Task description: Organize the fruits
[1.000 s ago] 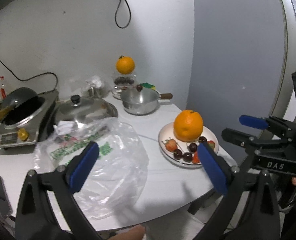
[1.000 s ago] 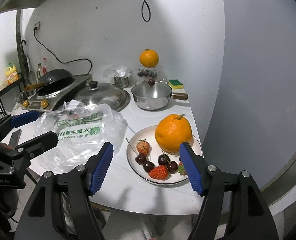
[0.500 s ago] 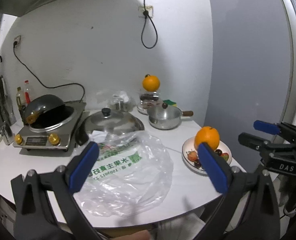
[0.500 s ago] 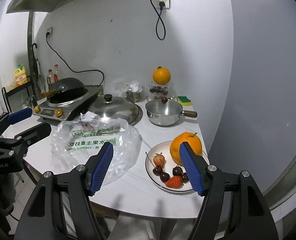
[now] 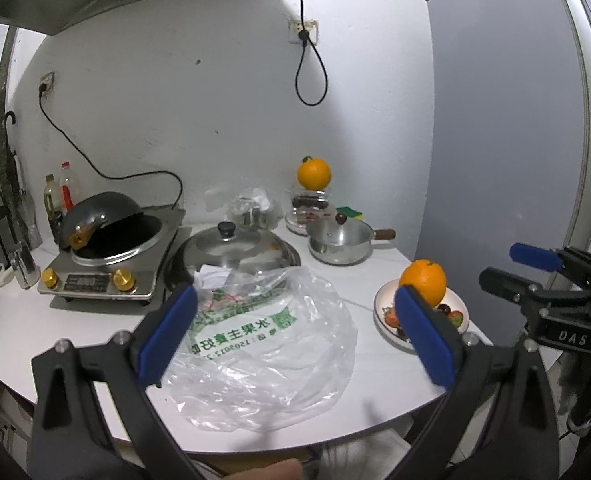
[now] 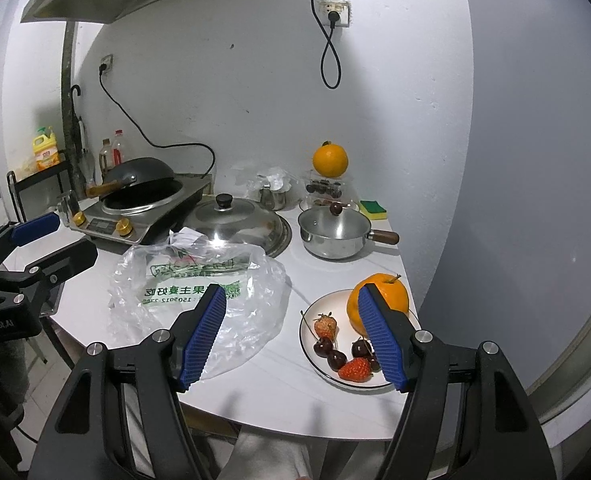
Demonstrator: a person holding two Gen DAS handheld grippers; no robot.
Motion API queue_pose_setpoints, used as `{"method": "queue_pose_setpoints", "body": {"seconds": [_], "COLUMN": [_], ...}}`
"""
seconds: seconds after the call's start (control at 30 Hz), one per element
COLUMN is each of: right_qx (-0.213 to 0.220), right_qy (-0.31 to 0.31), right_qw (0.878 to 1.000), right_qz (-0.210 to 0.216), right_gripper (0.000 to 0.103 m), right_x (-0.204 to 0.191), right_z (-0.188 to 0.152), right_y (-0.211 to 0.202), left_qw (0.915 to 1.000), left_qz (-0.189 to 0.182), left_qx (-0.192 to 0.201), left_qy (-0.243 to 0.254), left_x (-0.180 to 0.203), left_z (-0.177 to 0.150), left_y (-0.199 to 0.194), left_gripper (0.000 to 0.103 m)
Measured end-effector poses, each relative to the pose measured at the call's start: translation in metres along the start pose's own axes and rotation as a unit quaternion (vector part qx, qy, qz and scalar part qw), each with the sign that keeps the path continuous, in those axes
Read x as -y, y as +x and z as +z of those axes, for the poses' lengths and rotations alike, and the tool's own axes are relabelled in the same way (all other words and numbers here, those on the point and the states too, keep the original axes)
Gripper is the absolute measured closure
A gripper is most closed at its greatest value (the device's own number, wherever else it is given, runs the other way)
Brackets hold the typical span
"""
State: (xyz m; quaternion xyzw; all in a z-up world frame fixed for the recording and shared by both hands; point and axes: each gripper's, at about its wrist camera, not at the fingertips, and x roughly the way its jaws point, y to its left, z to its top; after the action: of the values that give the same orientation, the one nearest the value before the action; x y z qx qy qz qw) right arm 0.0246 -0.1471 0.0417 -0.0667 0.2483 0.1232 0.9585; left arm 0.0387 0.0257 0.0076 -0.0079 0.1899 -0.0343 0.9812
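A white plate (image 6: 322, 307) (image 5: 383, 297) at the table's right front holds an orange (image 6: 387, 292) (image 5: 423, 280), strawberries (image 6: 355, 368) and dark cherries (image 6: 335, 358). A crumpled clear plastic bag (image 6: 199, 280) (image 5: 271, 332) with green print lies to its left. A second orange (image 6: 329, 160) (image 5: 313, 173) sits on a clear container at the back. My right gripper (image 6: 293, 338) hovers open before the table edge, between bag and plate, and shows in the left wrist view (image 5: 511, 264). My left gripper (image 5: 295, 336) hangs open over the bag and shows in the right wrist view (image 6: 61, 236). Both are empty.
A steel saucepan (image 6: 333, 236) with a wooden handle, a domed pot lid (image 6: 235, 224), an induction cooker with a black wok (image 6: 143, 192), bottles and a yellow-green sponge (image 6: 373, 208) fill the back of the white table (image 6: 279, 384). A grey wall panel borders the right.
Both grippers have drawn back from the table and risen, so plate and bag look smaller and farther. Their jaws keep the same width. Nothing on the table moved.
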Motion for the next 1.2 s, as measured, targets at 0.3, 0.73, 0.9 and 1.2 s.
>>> {"method": "queue_pose_setpoints", "body": {"seconds": [0.3, 0.73, 0.9, 1.2], "right_qx": [-0.002, -0.001, -0.001, -0.001], "right_qy": [-0.002, -0.002, -0.002, -0.001], "right_qw": [1.0, 1.0, 1.0, 1.0], "right_qz": [0.0, 0.001, 0.001, 0.001], "right_gripper": [0.031, 0.031, 0.031, 0.031], "right_x": [-0.0009, 0.0001, -0.0002, 0.0], "right_z": [0.0005, 0.0005, 0.0006, 0.0005], "right_y": [0.0003, 0.0021, 0.0015, 0.0017], "left_qw": [1.0, 1.0, 1.0, 1.0], "left_qz": [-0.002, -0.002, -0.002, -0.003], "left_qx": [-0.001, -0.001, -0.001, -0.002], "left_qy": [0.0, 0.0, -0.001, -0.001], "left_x": [0.0011, 0.0009, 0.0015, 0.0015], "left_z": [-0.0001, -0.0002, -0.0004, -0.0004], "left_y": [0.0005, 0.0009, 0.0018, 0.002], "left_gripper": [0.003, 0.003, 0.003, 0.003]}}
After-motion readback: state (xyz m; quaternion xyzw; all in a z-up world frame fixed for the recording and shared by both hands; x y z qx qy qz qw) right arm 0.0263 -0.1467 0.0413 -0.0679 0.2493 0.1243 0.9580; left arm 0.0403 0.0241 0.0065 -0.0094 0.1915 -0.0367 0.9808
